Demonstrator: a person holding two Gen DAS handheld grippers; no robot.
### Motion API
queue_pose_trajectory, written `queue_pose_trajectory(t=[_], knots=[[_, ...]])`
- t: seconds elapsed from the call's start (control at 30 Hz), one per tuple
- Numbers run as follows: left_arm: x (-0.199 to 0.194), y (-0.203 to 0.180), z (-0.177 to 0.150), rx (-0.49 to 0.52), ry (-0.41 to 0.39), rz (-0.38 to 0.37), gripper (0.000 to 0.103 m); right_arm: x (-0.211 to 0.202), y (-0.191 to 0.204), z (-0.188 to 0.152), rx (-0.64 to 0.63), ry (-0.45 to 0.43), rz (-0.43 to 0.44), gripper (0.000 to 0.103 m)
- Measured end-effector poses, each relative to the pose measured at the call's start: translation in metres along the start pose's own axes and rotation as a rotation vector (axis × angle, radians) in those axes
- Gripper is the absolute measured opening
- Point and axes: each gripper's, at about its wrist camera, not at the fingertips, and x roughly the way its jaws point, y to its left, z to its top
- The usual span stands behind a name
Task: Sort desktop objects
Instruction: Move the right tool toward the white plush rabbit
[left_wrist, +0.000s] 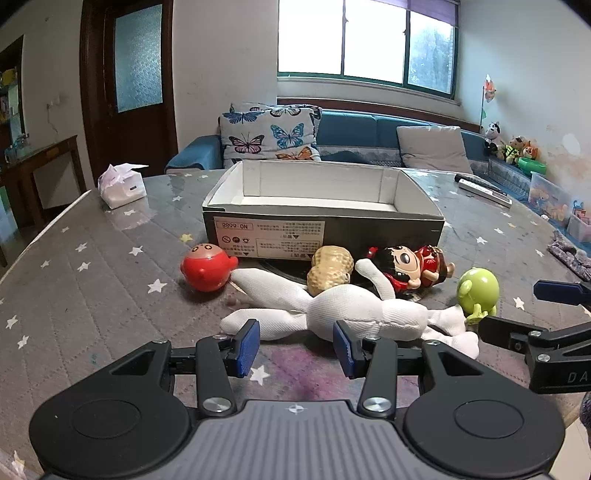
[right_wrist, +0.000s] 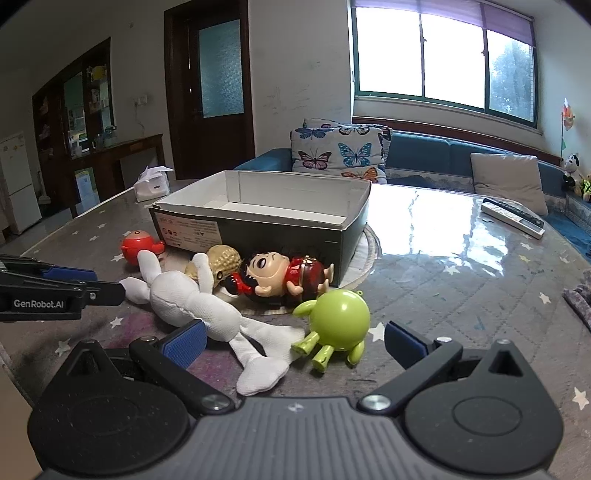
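While both grippers' fingers stand released, left gripper (left_wrist: 295, 347) and right gripper (right_wrist: 295, 341), the soft, light white cloth doll (left_wrist: 354, 310) before the box (left_wrist: 321, 229) probably pinches best mid-body.

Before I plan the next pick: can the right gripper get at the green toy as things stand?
Probably yes. The right gripper stands wide open with the green toy just ahead between its fingers, nothing above it. The white doll has a leg lying close beside it, which might get caught.
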Motion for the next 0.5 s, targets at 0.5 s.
queue_pose_trajectory(t=[0.5], knots=[[0.001,-0.005,0.0,0.013,0.021,0.003,0.046,0.005,0.01,-0.004,-0.037,0.034,0.011,0.103]])
